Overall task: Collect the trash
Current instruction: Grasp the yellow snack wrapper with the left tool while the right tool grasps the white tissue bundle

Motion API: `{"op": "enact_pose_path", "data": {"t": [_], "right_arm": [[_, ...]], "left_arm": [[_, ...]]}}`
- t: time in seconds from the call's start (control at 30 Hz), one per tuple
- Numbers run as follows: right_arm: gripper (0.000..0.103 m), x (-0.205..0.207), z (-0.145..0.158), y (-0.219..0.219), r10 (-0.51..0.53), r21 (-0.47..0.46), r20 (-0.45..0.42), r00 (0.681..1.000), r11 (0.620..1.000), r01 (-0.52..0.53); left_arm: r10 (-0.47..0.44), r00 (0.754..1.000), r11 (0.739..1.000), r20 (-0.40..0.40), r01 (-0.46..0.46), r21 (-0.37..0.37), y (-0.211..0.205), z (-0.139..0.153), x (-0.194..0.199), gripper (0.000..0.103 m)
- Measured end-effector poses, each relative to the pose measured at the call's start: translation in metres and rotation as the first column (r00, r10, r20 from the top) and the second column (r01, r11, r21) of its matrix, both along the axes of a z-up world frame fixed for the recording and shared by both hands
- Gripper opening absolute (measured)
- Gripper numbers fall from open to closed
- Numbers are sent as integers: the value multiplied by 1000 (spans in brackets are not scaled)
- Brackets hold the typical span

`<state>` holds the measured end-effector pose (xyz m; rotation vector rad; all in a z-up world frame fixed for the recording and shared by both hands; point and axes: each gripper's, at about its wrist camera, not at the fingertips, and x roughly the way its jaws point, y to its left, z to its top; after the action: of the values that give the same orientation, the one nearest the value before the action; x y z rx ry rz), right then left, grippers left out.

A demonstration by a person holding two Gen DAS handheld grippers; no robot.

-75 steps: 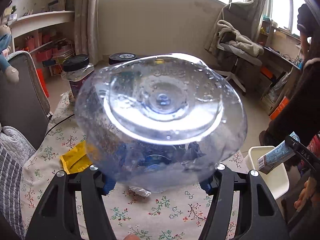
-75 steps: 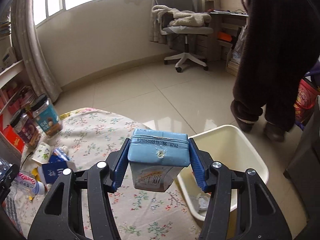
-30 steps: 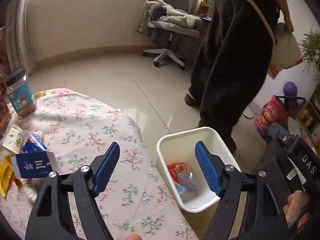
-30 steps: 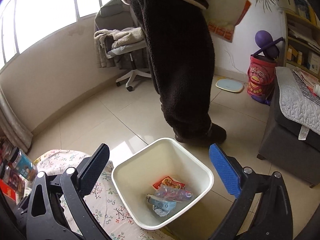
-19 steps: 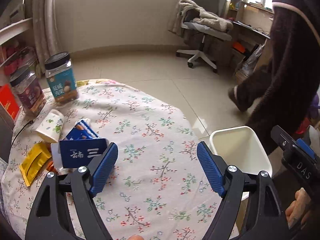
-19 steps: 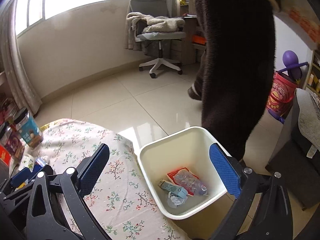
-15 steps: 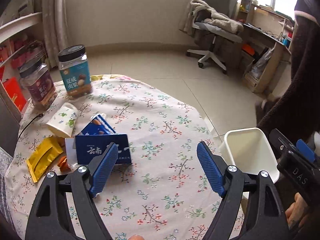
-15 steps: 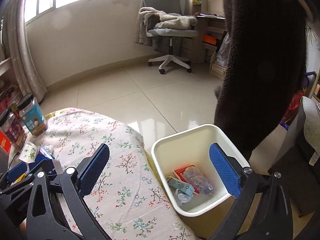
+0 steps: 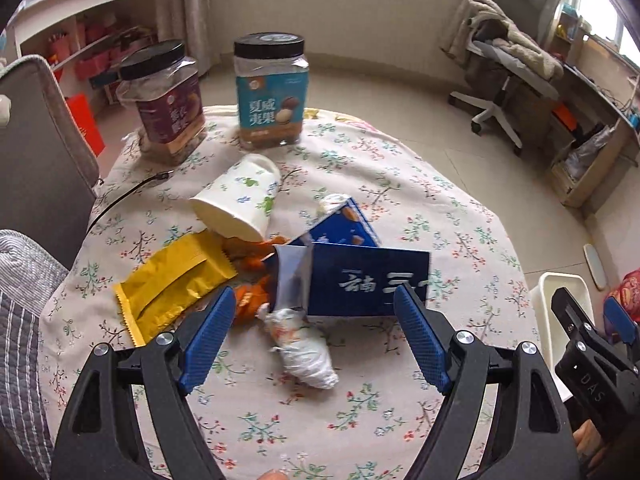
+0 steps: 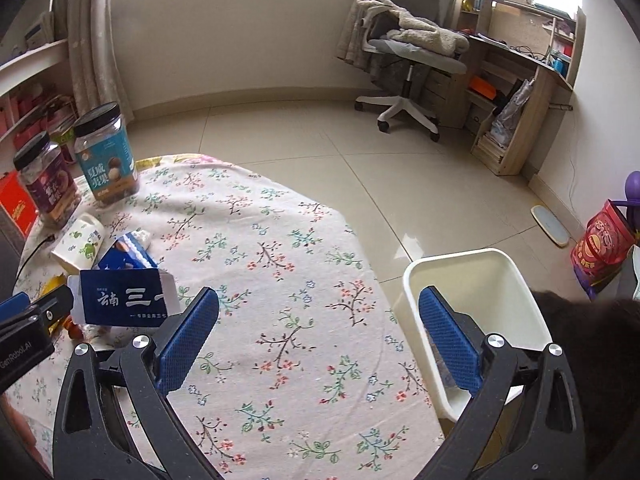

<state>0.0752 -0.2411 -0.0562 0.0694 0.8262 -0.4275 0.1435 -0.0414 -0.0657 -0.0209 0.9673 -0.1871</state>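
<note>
A round tabletop [image 9: 420, 184] with a flowered cloth is filling most of the left wrist view. At its far edge two black-lidded jars are standing upright side by side, a teal-labelled jar [image 9: 272, 92] to the right of a maroon-labelled jar [image 9: 168, 104]. A white bin [image 10: 472, 300] is sitting on the floor just off the tabletop's right edge, and an office chair [image 10: 408, 52] draped with a blanket is standing far across the tiled floor.

The trash is lying in a loose heap on the left half of the tabletop. A dark blue box [image 9: 360, 284] with white lettering is lying with an end flap open, partly covering a second blue carton [image 9: 344, 224] behind it. A paper cup [image 9: 240, 204] printed with green leaves is lying on its side, mouth toward the near left. A yellow wrapper [image 9: 176, 280] is lying flat to the left, with orange scraps beside it. A crumpled white wad [image 9: 304, 348] is lying nearest.

The left tongs [image 9: 316, 340] are hanging spread wide over the wad, pinching nothing. The right tongs [image 10: 316, 340] are likewise spread and empty, over bare cloth near the bin.
</note>
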Motion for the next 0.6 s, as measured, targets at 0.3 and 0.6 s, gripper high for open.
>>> {"op": "enact_pose_path", "data": {"t": [0.3,0.6], "right_arm": [[96,26,-22,29,107,86,-80,991,991,-100],[96,47,-49,80,376,233,-165,912,913,-335]], "left_arm": [[18,978,985,-207,19,173,68,-42,55,79],[-14,948,976,-319,83,203,96,-88,87,79]]}}
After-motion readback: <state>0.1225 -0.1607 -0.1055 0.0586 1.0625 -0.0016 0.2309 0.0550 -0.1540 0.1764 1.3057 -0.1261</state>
